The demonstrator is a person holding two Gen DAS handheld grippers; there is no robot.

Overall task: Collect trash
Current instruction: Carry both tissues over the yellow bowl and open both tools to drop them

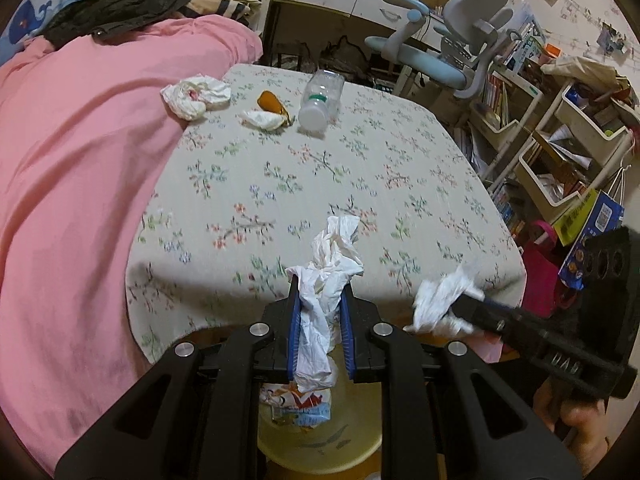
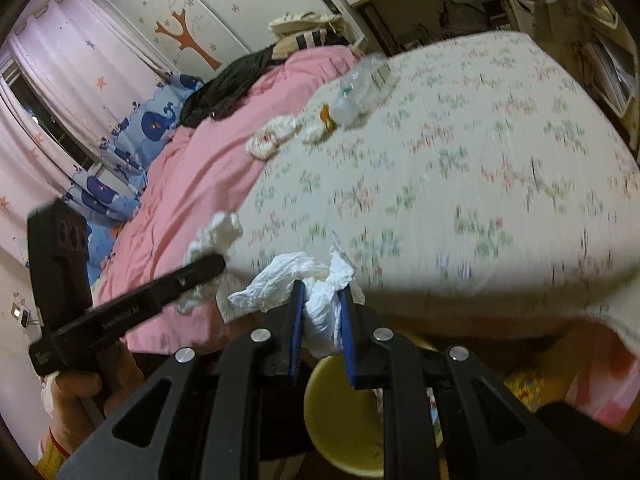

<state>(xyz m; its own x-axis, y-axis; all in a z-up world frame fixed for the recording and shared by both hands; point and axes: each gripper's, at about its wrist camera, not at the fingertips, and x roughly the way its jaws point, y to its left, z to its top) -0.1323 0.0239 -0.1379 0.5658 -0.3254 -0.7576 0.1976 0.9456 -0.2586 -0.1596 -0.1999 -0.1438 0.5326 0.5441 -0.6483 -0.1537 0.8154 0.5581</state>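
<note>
My left gripper is shut on a crumpled white tissue, just past the near edge of the floral bedspread. A yellow bin stands below it with a colourful wrapper inside. My right gripper is shut on a second white tissue above the same bin. Each gripper shows in the other's view, the right one and the left one. Far across the bed lie a clear plastic bottle, an orange peel, a small tissue and a larger red-stained tissue wad.
A pink duvet covers the left side of the bed, with dark clothes on top. A blue-grey desk chair, white shelf racks full of books and a pink bag stand to the right. A hand grips the left tool's handle.
</note>
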